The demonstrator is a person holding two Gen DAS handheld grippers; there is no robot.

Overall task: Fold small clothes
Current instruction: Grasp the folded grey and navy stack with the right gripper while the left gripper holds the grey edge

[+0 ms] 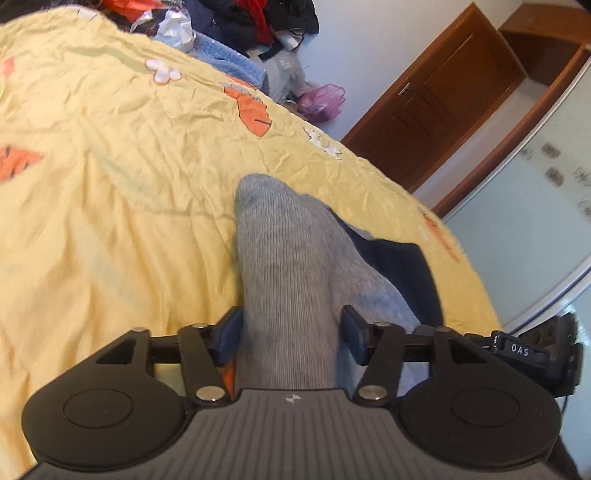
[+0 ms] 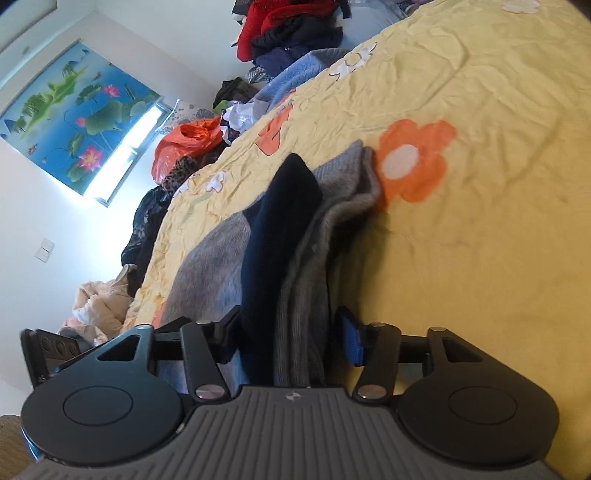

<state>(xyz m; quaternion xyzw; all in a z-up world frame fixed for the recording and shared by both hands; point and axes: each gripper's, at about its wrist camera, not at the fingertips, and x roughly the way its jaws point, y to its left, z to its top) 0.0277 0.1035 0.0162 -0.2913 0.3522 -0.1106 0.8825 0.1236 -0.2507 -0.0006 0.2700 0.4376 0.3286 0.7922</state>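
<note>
A grey sock (image 1: pixel 291 266) lies stretched over the yellow flowered bedspread (image 1: pixel 110 166), and every place here is told from that sock. The left gripper (image 1: pixel 291 336) straddles its near end: the jaws stand apart, one blue pad at each edge of the fabric, and whether they press on it cannot be told. A dark navy garment (image 1: pixel 402 273) sits just beside the sock on its right and partly under it. Beyond the sock's far tip, past the bedspread's edge, a heap of clothes (image 1: pixel 236 22) is piled, and well off to the right stands a brown wooden door (image 1: pixel 436 99).

In the right wrist view the sock (image 2: pixel 325 236) appears as grey layers with the navy piece (image 2: pixel 277 229) lying along them on the left. The right gripper (image 2: pixel 291 336) reaches around this bundle's near end; its jaws are apart, the left pad touching the navy cloth, the right blue pad clear of the grey. An orange flower print (image 2: pixel 413 162) lies just beside the sock's far end
</note>
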